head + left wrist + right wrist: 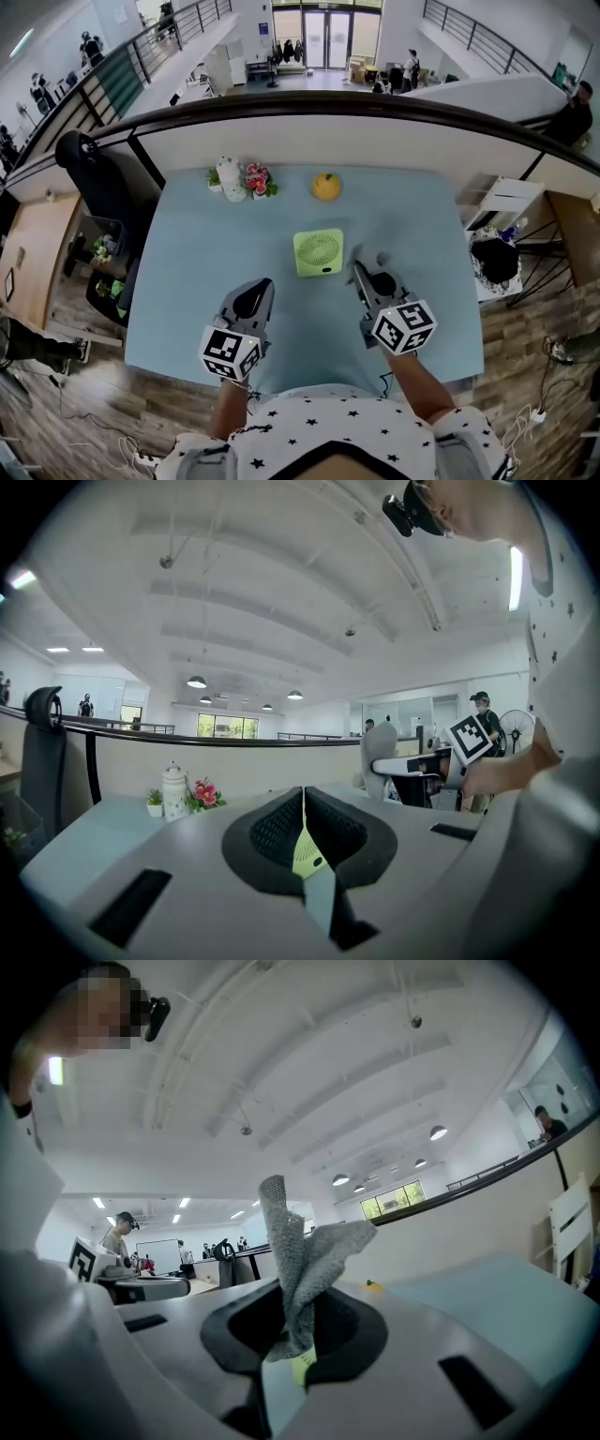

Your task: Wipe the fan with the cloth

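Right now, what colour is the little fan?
The fan is light green; head view shows it best.

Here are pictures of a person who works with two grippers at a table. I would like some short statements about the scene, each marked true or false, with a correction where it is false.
1. The right gripper is shut on the grey cloth. True.
2. The left gripper holds the fan. False: its jaws are together with nothing between them, and the green fan lies on the table, apart from it.
3. The orange fruit lies beyond the fan, farther from the person. True.
4. The flowers stand to the right of the orange fruit. False: they stand to its left, beside the white jar.
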`<state>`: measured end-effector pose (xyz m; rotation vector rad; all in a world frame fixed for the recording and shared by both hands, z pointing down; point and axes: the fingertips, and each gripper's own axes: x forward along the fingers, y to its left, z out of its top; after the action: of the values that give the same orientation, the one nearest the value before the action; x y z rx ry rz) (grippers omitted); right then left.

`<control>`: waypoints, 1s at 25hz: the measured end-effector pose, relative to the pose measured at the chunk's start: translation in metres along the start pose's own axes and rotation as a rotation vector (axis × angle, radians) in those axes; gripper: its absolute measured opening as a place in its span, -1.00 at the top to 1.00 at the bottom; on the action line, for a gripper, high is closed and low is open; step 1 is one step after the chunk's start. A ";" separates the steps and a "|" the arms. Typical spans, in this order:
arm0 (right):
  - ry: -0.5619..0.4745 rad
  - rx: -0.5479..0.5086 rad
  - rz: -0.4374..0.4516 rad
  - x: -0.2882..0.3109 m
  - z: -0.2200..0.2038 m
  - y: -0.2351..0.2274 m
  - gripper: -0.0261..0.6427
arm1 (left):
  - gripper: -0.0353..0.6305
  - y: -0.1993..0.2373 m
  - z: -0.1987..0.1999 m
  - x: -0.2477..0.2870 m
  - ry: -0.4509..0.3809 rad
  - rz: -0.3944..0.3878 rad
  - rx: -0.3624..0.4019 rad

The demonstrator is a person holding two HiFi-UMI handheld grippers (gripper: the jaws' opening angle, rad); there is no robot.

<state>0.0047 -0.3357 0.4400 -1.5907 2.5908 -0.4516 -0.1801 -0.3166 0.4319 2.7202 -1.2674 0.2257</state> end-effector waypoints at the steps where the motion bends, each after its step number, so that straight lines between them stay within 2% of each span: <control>1: -0.005 0.001 0.004 -0.002 0.002 0.001 0.78 | 0.80 -0.001 -0.001 0.000 0.001 -0.001 -0.001; 25: -0.009 0.025 0.033 -0.011 0.006 0.012 0.78 | 0.80 -0.010 -0.005 -0.008 0.018 0.003 -0.009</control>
<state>0.0007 -0.3225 0.4299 -1.5370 2.5899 -0.4707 -0.1779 -0.3038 0.4346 2.7028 -1.2643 0.2438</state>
